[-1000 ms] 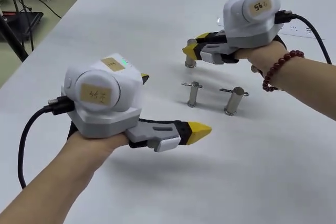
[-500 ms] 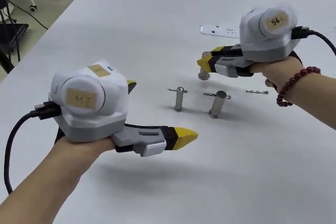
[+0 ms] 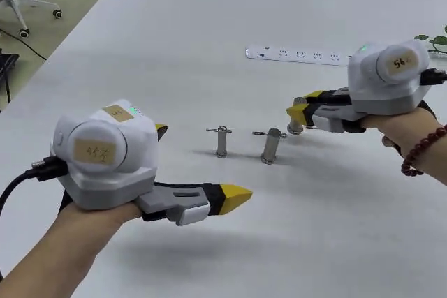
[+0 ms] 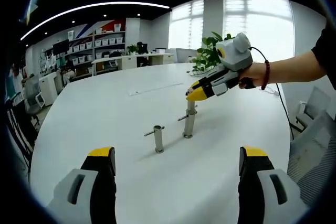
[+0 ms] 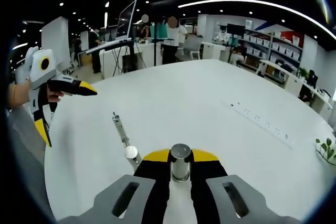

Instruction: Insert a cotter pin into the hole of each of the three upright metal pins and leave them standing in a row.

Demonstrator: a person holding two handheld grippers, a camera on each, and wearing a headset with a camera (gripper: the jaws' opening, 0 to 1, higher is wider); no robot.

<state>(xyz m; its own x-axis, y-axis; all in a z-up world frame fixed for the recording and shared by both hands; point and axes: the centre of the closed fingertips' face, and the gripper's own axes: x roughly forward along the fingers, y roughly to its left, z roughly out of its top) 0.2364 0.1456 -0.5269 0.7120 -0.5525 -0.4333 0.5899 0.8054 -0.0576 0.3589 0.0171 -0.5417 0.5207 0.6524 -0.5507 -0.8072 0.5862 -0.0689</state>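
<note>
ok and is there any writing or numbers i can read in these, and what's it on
"56", handwritten, only roughly legible: tan sticker on the right gripper, which grips a metal pin.
Pen marks, too blurred to read: front sticker and top sticker on the left gripper.
Power strip and wall signs: nothing legible.

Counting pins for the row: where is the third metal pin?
The third metal pin is clamped between the right gripper's jaws, at the row's right end in the head view, beside the middle pin.
</note>
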